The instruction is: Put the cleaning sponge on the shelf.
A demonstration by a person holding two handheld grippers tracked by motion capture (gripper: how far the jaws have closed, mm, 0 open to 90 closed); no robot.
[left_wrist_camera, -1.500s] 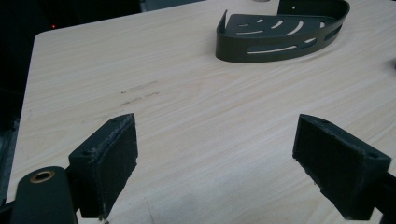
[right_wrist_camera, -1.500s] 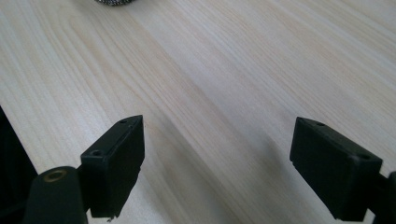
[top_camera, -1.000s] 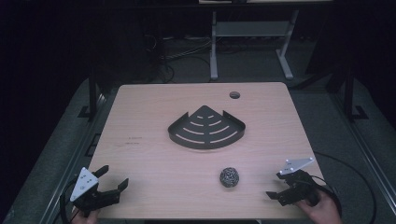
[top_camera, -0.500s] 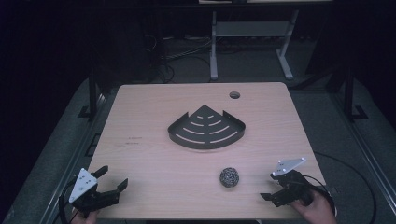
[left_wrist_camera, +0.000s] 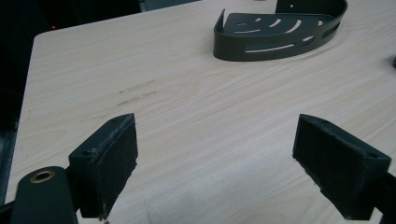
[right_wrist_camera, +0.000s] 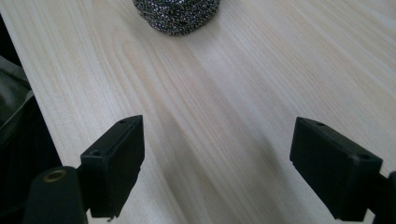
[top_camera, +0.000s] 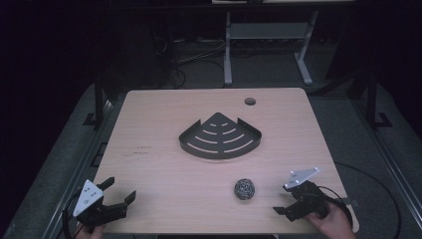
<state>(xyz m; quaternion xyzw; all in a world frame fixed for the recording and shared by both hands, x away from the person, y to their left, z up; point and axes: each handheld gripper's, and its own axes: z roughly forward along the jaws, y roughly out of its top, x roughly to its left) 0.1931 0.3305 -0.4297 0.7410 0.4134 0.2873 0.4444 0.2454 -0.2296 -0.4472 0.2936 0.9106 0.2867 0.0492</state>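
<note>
Right now your right gripper (top_camera: 284, 205) sits at the near right corner of the table (top_camera: 159, 129), its jaws spread wide with nothing between them, and in the right gripper view they frame bare wood with the steel-wool ball (right_wrist_camera: 176, 16) just ahead. Your left gripper (top_camera: 119, 191) rests at the near left corner, jaws likewise wide apart and empty, facing the open tabletop. Nothing has been picked up yet: the steel-wool ball (top_camera: 245, 188) lies on the table near your right gripper but clear of it, well apart from the corner shelf (top_camera: 220, 139) at the middle of the table. By my reading, the whole job is still ahead, starting with closing on the ball, and the shelf is the likely place for it. The ball is a springy tangle of shiny wire, round and rough, so it should compress under the padded jaws. The shelf is dark metal, fan-shaped, with curved slots and a low rim. The table is pale wood-grain laminate with a round cable hole (top_camera: 250, 101) at its far side.
</note>
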